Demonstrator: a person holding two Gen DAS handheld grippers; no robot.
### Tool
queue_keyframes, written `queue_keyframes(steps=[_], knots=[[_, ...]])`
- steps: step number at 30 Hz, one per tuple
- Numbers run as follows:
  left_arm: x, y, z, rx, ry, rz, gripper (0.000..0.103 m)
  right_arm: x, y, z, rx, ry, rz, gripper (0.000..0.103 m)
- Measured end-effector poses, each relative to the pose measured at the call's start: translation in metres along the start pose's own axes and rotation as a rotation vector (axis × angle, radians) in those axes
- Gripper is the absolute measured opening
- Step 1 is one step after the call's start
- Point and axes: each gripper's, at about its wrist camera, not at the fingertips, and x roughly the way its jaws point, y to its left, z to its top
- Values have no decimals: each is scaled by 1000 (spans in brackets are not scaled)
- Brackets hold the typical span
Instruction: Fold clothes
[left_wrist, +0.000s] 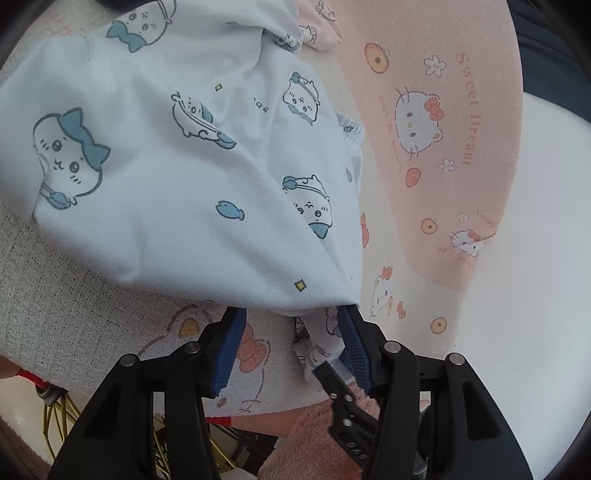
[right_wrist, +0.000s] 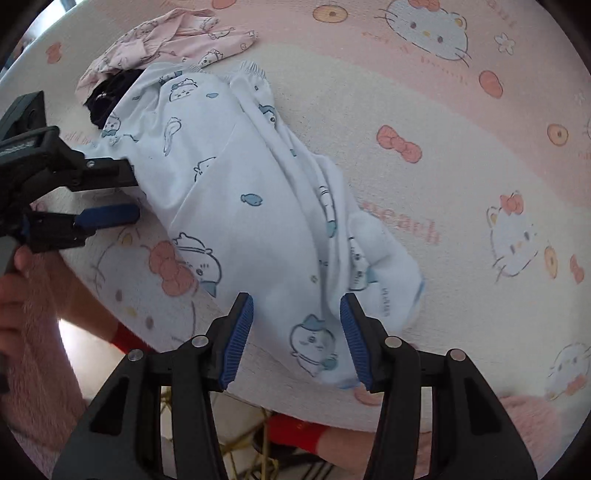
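**Soft white pyjama garment lying rumpled on the towel, both claws spread at its edges**

The white printed garment (right_wrist: 236, 206) lies in a long rumpled heap on the pink cat-print towel (right_wrist: 424, 122) that covers the bench. It looks like thin, limp knit: light, easily creased, apt to sag and slide when lifted, with nothing fragile about it. Its gathered elastic cuff (right_wrist: 251, 70) lies at the far end of the garment; a pink garment (right_wrist: 173, 33) and something dark (right_wrist: 107, 96) sit just beyond that end.

The right claw (right_wrist: 295, 339) stands spread wide at the garment's near end, its blue pads either side of the cloth and not pinching it. The left claw (left_wrist: 291, 350) is also spread, at the garment's left edge; a fold of cloth hangs between its pads, touching the right-hand one, but is not clamped.

Judging by the cloth, hems, cuffs and corners give the surest hold; a grip mid-panel would only bunch it. Whether this heap is half folded or merely dropped, I cannot tell.
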Motion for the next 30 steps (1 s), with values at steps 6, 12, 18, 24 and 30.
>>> queue_keyframes(steps=[6, 12, 18, 24, 30], knots=[[3, -10, 15, 65, -44, 112, 46, 22, 18, -6, -84, -58, -188, 46], [-7, -40, -4, 257, 75, 184, 7, 5, -24, -18, -46, -28, -345, 10], [-22, -61, -6, 331, 83, 265, 57, -9, -89, -25, 265, -7, -224, 14], [-12, -69, 18, 448, -58, 474, 56, -59, -44, -13, 223, -223, -49, 45], [16, -43, 19, 412, 106, 594, 56, 32, -46, 27, 151, -9, -34, 42]])
